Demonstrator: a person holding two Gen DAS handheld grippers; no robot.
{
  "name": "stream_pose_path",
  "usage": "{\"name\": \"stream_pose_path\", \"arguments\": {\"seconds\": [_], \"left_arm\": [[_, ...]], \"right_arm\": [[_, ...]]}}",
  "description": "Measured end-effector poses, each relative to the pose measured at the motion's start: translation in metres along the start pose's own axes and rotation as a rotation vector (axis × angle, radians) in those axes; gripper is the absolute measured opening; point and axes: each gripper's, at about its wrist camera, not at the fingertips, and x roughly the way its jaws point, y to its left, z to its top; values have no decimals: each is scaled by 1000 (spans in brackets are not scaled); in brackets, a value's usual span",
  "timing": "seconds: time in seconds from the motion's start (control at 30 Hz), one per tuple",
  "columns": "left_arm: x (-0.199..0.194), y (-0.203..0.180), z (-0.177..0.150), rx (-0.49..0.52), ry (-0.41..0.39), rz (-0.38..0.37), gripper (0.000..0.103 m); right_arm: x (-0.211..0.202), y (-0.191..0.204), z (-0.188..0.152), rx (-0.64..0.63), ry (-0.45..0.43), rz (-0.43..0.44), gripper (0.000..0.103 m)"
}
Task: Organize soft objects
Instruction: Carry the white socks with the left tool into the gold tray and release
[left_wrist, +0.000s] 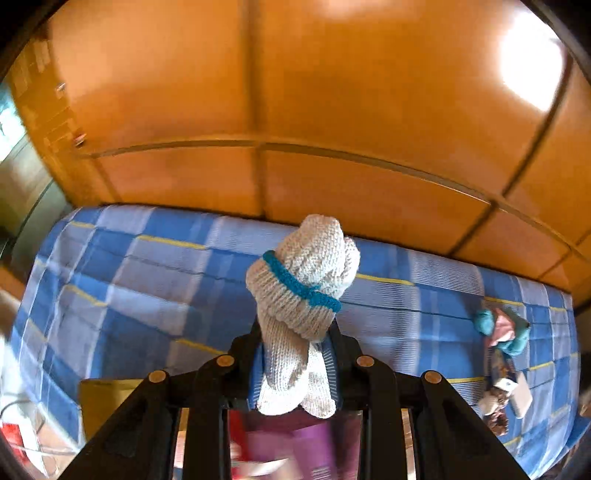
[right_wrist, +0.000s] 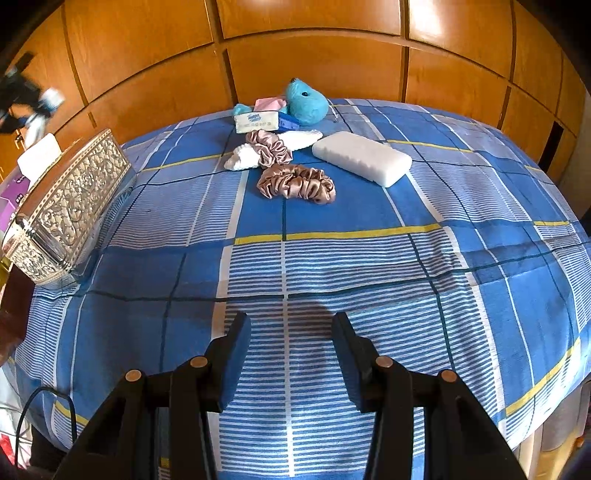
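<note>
Left wrist: left gripper (left_wrist: 295, 350) pinches knit sock (left_wrist: 301, 291), long axis along fingers, aloft over bed (left_wrist: 129, 280). Right gripper (right_wrist: 291, 354) spread, empty; scrunchie (right_wrist: 295, 183) straight ahead, well apart.

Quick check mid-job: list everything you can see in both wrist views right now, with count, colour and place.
Knitted sock: 1, white with teal band, clamped in left gripper.
Scrunchies: 2, dusty pink satin, mid-bed.
Sponge block: 1, white, right of scrunchies.
Plush toy: 1, turquoise, far edge of bed.
Tissue pack: 1, white, beside plush.
White knit pieces: count unclear, under the far scrunchie.
Ornate box: 1, silver, left edge of bed.
Bedsheet: 1, blue plaid.
Wardrobe: wooden, behind bed.
Left gripper: shut on sock.
Right gripper: open, empty.
</note>
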Motion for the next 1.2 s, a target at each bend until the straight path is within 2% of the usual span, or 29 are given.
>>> {"name": "stream_pose_path", "arguments": {"seconds": [0.23,0.33,0.57,0.7,0.77,0.9,0.93,1.03,1.1,1.2], "left_arm": [[-5,93,-52,-91,-2,7,28],[-1,115,-80,-92,13,1,28],[36,151,-151,-137,107,-22,28],[57,168,-174,-135,142,25,29],[65,176,-182,-144,160,26,31],[76,188,-194,-189,176,-10,37],[76,189,-196,-197,174,-16,42],[70,190,-205,-201,135,17,52],[61,190,-209,-198,94,45,61],[48,190,-217,-189,45,57,66]], "right_arm": [[1,1,2,-2,20,-6,46],[1,2,3,-5,27,-12,46],[3,4,5,-8,54,-29,46],[4,2,11,-1,92,-12,46],[2,0,18,12,103,15,46],[-10,-2,46,20,63,68,46],[-12,-1,56,17,56,80,46],[-15,4,89,11,37,114,49],[-11,5,115,20,42,139,70],[-4,9,149,25,37,163,75]]}}
